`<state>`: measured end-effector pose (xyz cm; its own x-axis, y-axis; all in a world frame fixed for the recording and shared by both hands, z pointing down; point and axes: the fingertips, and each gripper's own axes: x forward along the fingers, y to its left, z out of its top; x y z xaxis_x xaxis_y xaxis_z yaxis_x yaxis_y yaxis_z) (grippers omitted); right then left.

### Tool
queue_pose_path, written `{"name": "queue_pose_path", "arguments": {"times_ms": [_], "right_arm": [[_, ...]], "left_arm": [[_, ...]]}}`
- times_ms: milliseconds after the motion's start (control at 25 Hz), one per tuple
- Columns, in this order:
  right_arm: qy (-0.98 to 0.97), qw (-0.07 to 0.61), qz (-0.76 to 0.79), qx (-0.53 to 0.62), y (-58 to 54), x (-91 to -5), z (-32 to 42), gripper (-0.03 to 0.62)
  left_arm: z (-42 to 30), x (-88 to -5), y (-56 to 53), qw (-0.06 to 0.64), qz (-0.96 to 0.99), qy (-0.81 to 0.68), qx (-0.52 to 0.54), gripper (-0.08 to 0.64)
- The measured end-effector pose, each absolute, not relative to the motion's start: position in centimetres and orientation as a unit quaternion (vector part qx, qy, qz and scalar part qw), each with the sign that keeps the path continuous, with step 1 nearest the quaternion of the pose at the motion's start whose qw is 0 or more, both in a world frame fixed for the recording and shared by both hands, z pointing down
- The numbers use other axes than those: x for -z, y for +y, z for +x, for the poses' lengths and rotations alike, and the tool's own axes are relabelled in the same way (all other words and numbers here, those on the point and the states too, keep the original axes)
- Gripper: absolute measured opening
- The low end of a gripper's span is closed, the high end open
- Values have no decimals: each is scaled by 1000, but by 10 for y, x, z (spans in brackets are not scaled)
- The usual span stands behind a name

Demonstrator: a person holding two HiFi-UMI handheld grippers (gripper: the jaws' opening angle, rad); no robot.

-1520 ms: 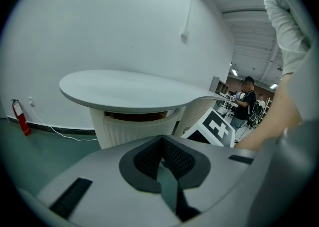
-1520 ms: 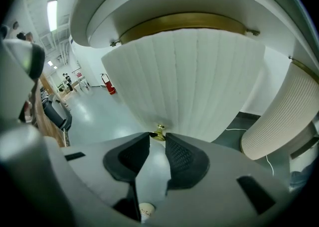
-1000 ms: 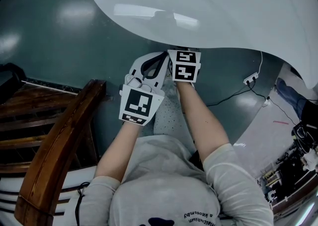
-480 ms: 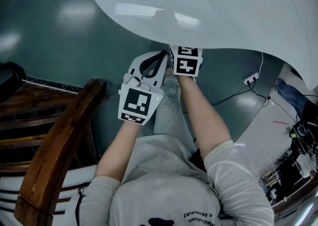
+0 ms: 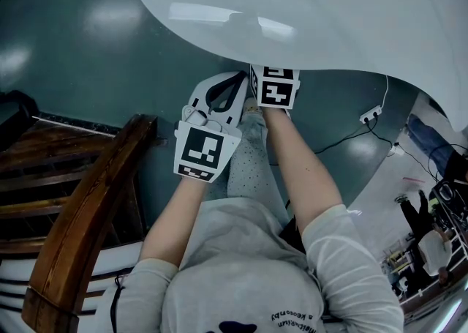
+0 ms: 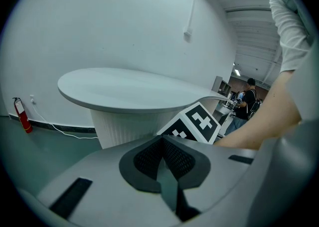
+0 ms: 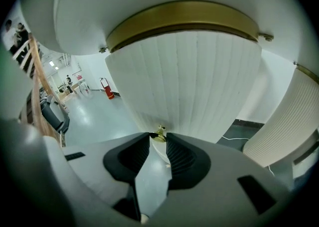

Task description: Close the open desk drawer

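Under the white desk top point(image 5: 329, 17), dead ahead of our right gripper point(image 7: 158, 139), stands the fluted drawer front point(image 7: 184, 86). The jaws seem to pinch its brass knob point(image 7: 159, 132), while our left gripper point(image 6: 162, 141), jaws together, hangs farther back.

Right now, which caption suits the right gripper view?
Right gripper with parted jaw tips either side of a small brass knob on the white ribbed desk front, below a gold band.

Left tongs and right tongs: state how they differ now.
The left tongs are together, empty; right tongs stand apart, clamped on a brass knob. Left tongs face the round tabletop from afar; right tongs sit close against the ribbed white front. Both have black ribbed pads.
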<state>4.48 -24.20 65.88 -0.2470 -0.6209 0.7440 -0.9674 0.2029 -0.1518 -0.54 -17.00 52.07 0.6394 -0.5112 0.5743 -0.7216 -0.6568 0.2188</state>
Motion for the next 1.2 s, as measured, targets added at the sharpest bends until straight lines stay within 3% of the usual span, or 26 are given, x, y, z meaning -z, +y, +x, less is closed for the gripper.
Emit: {"name": "queue_pose_path", "arguments": {"times_ms": [560,800,1200], "right_arm": [[-728,256,551,-316,-202,-632,36,132],[-729,251,558,-306,-189,-610,41,31],[-744,210,566,-288,-159,-553,38,15]], "left_arm": [[-5,-507,-160,220,882,-343,-235,9],[-1,-495,-155,214,885,-342,-232,9],[-6,-468,-140,198,886,-356,-221,10]]}}
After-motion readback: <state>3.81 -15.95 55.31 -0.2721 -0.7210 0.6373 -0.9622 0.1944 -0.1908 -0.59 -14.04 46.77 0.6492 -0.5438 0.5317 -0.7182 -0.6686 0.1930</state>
